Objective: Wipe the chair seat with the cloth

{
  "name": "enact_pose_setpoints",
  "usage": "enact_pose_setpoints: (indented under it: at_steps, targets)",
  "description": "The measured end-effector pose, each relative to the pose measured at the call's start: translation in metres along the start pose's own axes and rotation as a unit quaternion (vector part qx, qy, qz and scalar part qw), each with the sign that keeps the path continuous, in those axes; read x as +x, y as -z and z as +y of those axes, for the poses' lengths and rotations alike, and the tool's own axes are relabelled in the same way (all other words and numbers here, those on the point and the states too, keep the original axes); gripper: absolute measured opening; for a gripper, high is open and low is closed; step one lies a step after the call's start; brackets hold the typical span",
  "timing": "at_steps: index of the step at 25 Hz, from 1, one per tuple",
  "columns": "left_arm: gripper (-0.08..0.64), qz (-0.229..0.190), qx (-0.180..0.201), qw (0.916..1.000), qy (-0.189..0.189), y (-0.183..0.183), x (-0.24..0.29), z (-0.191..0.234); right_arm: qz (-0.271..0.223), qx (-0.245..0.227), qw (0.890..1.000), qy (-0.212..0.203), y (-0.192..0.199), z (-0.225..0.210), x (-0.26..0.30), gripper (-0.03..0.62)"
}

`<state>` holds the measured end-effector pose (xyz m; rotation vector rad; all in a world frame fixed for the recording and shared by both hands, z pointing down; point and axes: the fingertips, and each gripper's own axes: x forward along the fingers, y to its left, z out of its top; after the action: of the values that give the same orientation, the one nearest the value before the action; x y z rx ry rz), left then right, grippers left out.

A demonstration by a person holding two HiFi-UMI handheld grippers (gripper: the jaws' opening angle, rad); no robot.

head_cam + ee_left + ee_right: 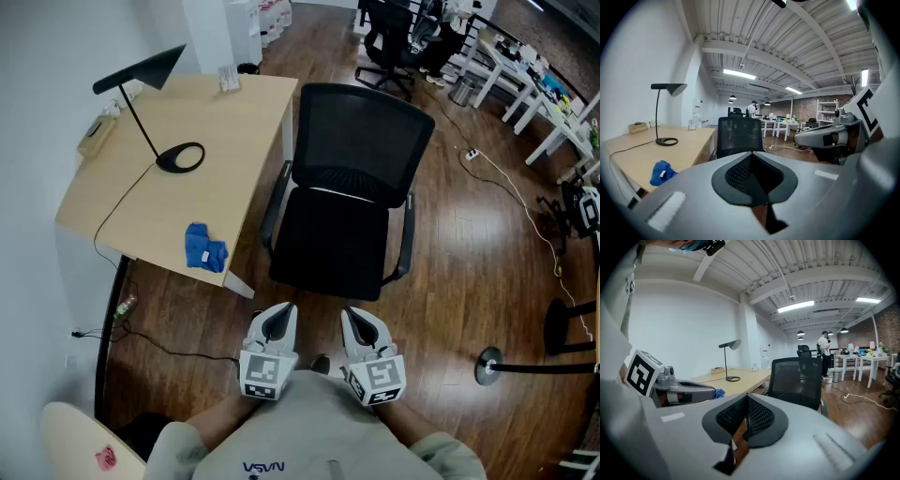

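Note:
A black office chair with a mesh back stands right in front of me, its seat (330,242) bare. The blue cloth (204,248) lies crumpled near the front edge of the wooden desk (159,202), left of the chair. Both grippers are held close to my body, short of the seat's front edge. My left gripper (278,311) is shut with nothing between its jaws; in the left gripper view the cloth (662,172) sits low on the left and the chair (738,136) ahead. My right gripper (352,315) is also shut and empty, pointing at the chair (797,378).
A black desk lamp (178,155) with its cable stands on the desk. A second office chair (389,42) and white tables (525,75) fill the far right. A white cable (516,202) runs over the wooden floor, and a stanchion base (487,366) stands at right.

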<state>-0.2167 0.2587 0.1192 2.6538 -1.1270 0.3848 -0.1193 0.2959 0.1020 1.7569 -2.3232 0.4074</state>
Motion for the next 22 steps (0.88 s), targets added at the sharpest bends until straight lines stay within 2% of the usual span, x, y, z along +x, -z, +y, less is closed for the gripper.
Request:
enact_pose_setpoints:
  at_steps: [3, 6, 10, 13, 17, 22]
  targets:
    - [0.005, -0.012, 0.006, 0.9995, -0.028, -0.004, 0.003, 0.062, -0.006, -0.014, 1.0, -0.015, -0.018, 0.022, 0.053, 0.0]
    - [0.005, -0.013, 0.006, 0.9976, -0.068, -0.007, 0.004, 0.127, -0.012, -0.033, 0.999, -0.037, -0.032, 0.047, 0.11, 0.043]
    - [0.003, -0.018, -0.003, 0.9923, -0.123, -0.011, 0.001, 0.215, 0.005, -0.06, 0.994, -0.091, -0.039, 0.091, 0.184, 0.089]
    - [0.003, -0.017, -0.008, 0.9886, -0.15, -0.009, -0.006, 0.272, 0.026, -0.08, 0.988, -0.129, -0.036, 0.13, 0.232, 0.117]
    - [0.003, -0.008, -0.013, 0.9832, -0.182, 0.004, -0.017, 0.329, 0.06, -0.096, 0.979, -0.169, -0.017, 0.171, 0.287, 0.152]
    - [0.003, 0.023, -0.032, 0.977, -0.21, 0.037, -0.026, 0.374, 0.104, -0.086, 0.972, -0.195, 0.013, 0.205, 0.344, 0.204]
